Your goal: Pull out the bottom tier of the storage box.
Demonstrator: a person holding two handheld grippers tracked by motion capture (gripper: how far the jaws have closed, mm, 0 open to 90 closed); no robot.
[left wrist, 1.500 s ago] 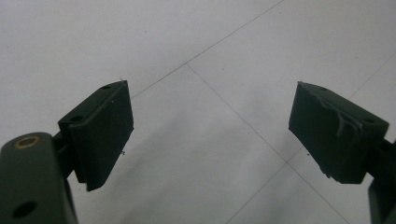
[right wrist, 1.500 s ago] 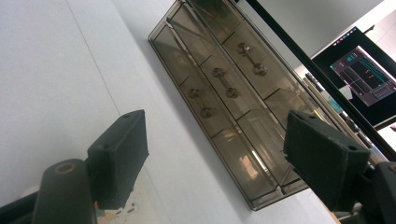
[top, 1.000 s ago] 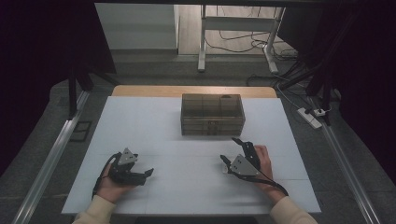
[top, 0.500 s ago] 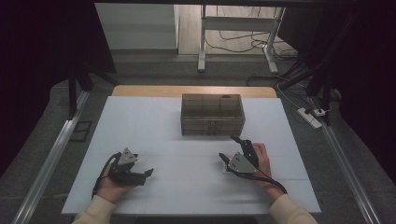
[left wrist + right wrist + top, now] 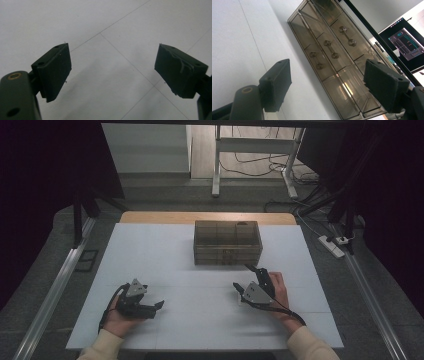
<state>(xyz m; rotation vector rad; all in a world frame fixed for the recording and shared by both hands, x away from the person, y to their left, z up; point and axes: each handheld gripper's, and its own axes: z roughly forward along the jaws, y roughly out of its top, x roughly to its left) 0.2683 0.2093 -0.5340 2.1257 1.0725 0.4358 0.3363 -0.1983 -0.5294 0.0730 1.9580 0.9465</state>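
Note:
A smoky, see-through drawer box (image 5: 227,242) stands at the back middle of the white table (image 5: 150,250). In the right gripper view the drawer box (image 5: 332,52) shows three drawer fronts with metal handles. My right gripper (image 5: 241,281) rests on the table in front of the box, tilted on its side and aimed toward it. Its jaws stand open, and my right gripper (image 5: 328,82) has nothing between them. My left gripper (image 5: 159,305) lies low at the front left, pointing right. Over bare table, my left gripper (image 5: 112,71) is open and holds nothing.
A wooden strip (image 5: 150,217) runs along the table's far edge. Metal rails (image 5: 55,290) flank both sides of the table. A power strip (image 5: 332,245) lies on the floor at the right, cables and a stand (image 5: 217,165) behind. A lit screen (image 5: 405,43) glows beyond the box.

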